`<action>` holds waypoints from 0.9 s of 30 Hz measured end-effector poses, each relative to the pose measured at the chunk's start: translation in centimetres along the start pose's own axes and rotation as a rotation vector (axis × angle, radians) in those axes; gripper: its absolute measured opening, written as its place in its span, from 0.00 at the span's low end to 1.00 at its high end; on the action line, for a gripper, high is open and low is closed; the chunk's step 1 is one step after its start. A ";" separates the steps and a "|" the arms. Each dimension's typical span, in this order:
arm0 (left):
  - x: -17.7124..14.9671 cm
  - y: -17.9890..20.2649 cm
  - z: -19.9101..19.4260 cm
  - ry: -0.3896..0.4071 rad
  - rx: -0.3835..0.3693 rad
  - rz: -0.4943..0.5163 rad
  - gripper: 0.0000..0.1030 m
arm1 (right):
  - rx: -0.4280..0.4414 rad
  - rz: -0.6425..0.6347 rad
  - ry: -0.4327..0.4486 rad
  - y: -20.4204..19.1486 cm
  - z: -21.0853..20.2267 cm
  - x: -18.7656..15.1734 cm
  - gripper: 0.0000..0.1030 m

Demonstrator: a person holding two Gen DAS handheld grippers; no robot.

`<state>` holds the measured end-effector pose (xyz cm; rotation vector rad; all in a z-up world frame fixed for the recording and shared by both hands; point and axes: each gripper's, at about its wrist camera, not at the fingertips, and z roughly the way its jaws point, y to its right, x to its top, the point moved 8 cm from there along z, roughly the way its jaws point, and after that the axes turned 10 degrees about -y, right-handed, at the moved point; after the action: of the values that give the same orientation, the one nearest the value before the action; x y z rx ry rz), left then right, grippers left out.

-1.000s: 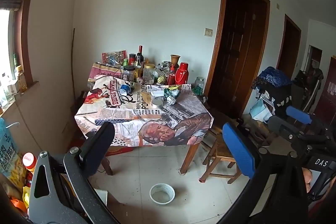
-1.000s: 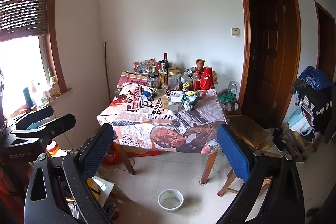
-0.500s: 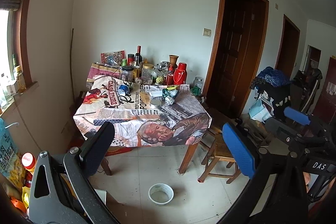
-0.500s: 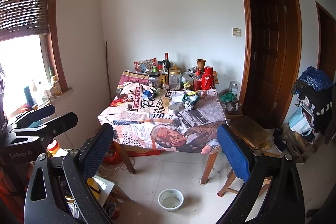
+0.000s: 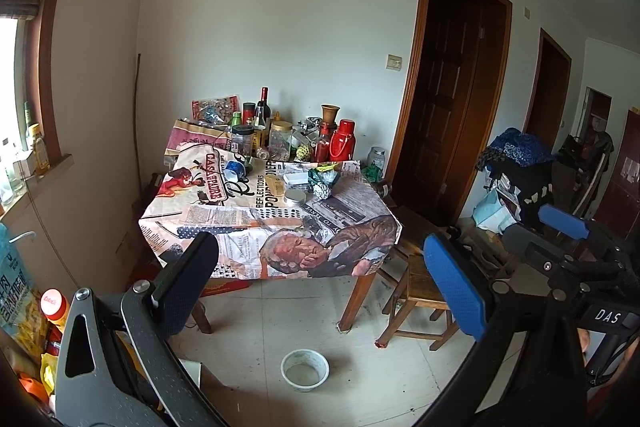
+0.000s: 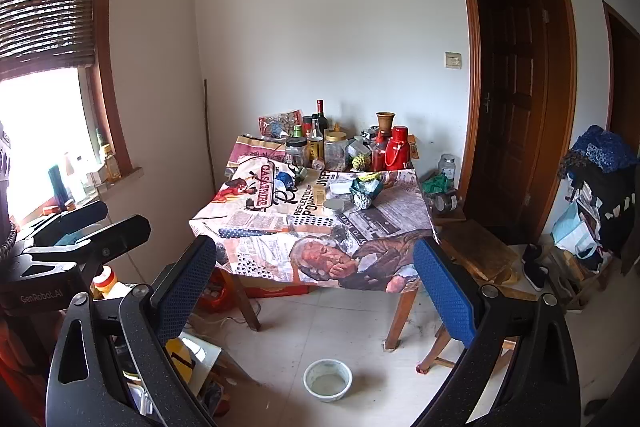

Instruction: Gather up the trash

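Trash lay on the table point(image 5: 224, 227), which stood against the far wall under a cloth printed like newspaper. A crumpled foil ball point(image 5: 322, 191) rested near the middle of the cloth, touching a crumpled green wrapper point(image 5: 325, 177) just behind it. In the right wrist view the same foil ball point(image 6: 363, 202) and green wrapper point(image 6: 366, 187) were seen a little right of the middle. A round metal lid point(image 5: 295, 197) lay just left of the foil ball, and a blue cup point(image 5: 235, 169) lay on its side further left. Bottles and jars stood in a row at the back edge, among them a red flask point(image 5: 343, 146) and a wine bottle point(image 5: 263, 113).

The left gripper point(image 5: 320, 291) was held in the air, well apart from the table, with its fingers wide apart and nothing between them. The right gripper point(image 6: 316, 293) was in the same state, fingers spread and empty, also far from the table. In the left wrist view the right gripper point(image 5: 560, 231) appeared at the right side.

On the tiled floor in front of the table stood a white bowl point(image 5: 305, 373), and a wooden stool point(image 5: 416, 291) stood beside the right table leg.
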<state>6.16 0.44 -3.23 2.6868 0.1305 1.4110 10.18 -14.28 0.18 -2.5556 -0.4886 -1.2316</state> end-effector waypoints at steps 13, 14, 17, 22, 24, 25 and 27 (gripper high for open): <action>0.0 0.4 0.1 0.005 0.012 0.016 1.00 | 0.010 0.005 -0.001 -0.1 0.0 0.0 0.95; 0.0 0.5 0.0 0.005 0.014 0.015 1.00 | 0.010 0.007 -0.002 0.0 0.0 0.0 0.95; 0.2 0.8 0.0 0.003 0.016 0.016 1.00 | 0.013 0.010 -0.005 0.1 0.0 -0.1 0.95; 0.4 0.9 0.1 0.003 0.018 0.015 1.00 | 0.026 0.019 -0.008 0.7 0.1 0.1 0.95; 0.5 1.0 0.2 0.002 0.020 0.015 1.00 | 0.030 0.020 -0.010 0.9 0.2 0.1 0.95; 0.5 1.1 0.3 0.000 0.023 0.015 1.00 | 0.029 0.021 -0.010 1.0 0.2 0.1 0.95; 0.8 1.4 0.6 -0.003 0.028 0.015 1.00 | 0.031 0.020 -0.008 1.0 0.3 0.2 0.95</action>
<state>7.11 -0.91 -2.73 2.7179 0.1310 1.4193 10.89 -15.07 0.07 -2.5347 -0.4783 -1.1978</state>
